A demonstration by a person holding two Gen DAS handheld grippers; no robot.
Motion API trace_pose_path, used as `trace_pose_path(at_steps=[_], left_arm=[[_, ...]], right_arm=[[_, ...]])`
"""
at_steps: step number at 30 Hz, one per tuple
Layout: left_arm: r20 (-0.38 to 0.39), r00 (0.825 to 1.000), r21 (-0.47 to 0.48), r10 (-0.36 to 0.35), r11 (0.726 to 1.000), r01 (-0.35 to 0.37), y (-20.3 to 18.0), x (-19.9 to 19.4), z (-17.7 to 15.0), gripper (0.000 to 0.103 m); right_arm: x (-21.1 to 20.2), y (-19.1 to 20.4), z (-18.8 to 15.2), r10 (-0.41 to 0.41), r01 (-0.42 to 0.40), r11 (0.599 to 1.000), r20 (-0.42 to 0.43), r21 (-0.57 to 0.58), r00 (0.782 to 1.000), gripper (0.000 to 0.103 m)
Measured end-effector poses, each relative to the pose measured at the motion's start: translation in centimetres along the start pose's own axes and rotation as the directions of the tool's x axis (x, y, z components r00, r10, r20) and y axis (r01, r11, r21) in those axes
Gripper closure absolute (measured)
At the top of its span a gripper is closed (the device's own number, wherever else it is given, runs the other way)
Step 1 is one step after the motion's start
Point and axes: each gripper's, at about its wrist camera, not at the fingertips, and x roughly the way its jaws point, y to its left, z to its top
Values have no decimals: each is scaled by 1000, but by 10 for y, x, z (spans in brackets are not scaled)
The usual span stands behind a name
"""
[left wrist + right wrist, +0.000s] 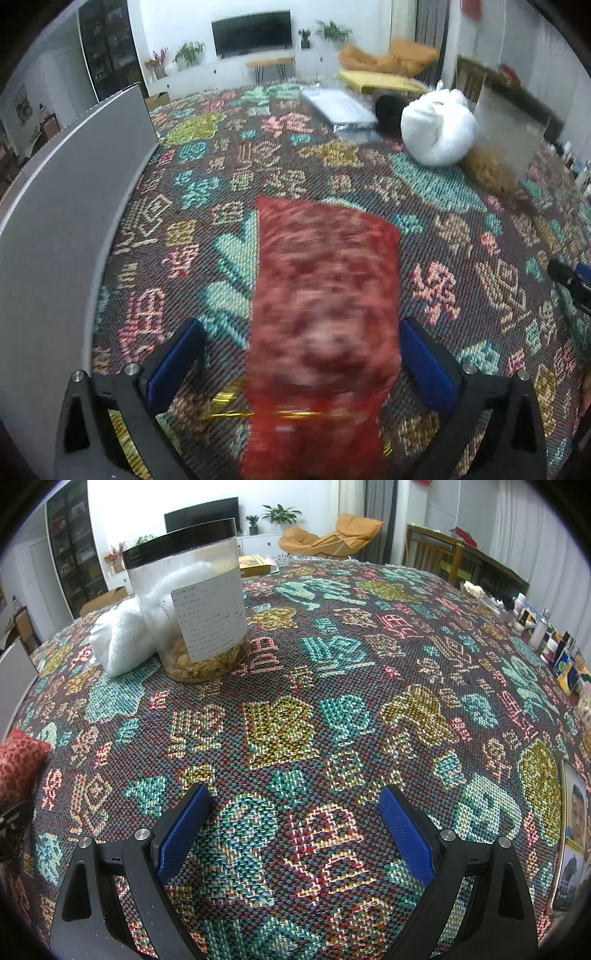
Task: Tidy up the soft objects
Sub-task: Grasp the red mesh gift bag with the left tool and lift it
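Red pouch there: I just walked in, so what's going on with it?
The left gripper has its jaws spread around a red pouch lying on the patterned tablecloth, not yet squeezing it. The right gripper hovers open and empty. A white bundle sits beside a clear jar.

Surface: table under a woven patterned cloth [332,686], dark ground with teal, yellow and pink motifs. On it: clear jar [192,605], black lid, upright; white soft bundle [118,642] touching the jar's left side; silver tray [338,107] at the far end; red mesh pouch [325,314] near the front, blurred.
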Motion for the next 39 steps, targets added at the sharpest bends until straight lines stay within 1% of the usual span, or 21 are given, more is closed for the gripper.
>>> trace_pose_path(at_steps=[1,39], left_arm=[[14,1000,-10,-1,1000,1,1,0,-2,0],[13,1000,-9,3,1000,-3,2,0,-1,0]], right_arm=[[0,0,0,0,0,1000,0,0,1000,9],[1,0,0,3,-3,1000,-2,2,1000,8]])
